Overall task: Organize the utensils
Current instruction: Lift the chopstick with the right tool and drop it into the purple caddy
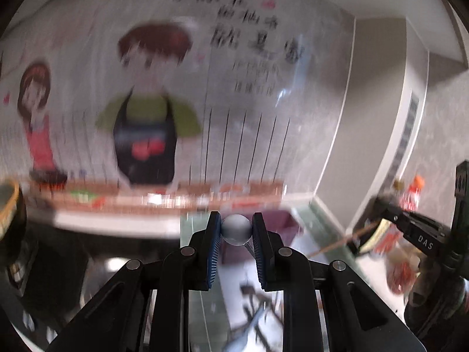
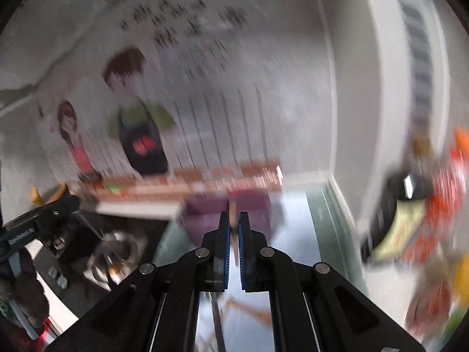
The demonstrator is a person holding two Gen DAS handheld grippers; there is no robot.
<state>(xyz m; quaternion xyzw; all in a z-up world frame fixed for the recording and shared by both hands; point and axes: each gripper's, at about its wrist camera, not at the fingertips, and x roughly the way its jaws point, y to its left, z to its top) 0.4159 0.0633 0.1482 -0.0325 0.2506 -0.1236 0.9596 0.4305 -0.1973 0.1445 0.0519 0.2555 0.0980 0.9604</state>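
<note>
The left gripper (image 1: 236, 230) is clamped on a rounded, shiny metal utensil (image 1: 236, 229), probably the bowl of a spoon or ladle, held between the blue pads (image 1: 215, 246) with a thin stem running down behind the right one; the exact type cannot be told through the blur. The right gripper (image 2: 233, 226) is closed nearly together on a slim, pale wooden stick (image 2: 232, 218), likely a chopstick, whose tip stands just above the pads. Both utensils are raised above the worktop (image 1: 205, 308), with a purple container (image 2: 228, 208) beyond them at the far wall. In judgement, the metal utensil is stiff, light to moderate in weight and slippery; held on its curved bowl it may pivot or squirt out, so the flat stem would be the sounder place to hold. The wooden stick is light, rigid and less slippery, but so thin that it can rotate in the grip; a hold near mid-length would steady it.
</note>
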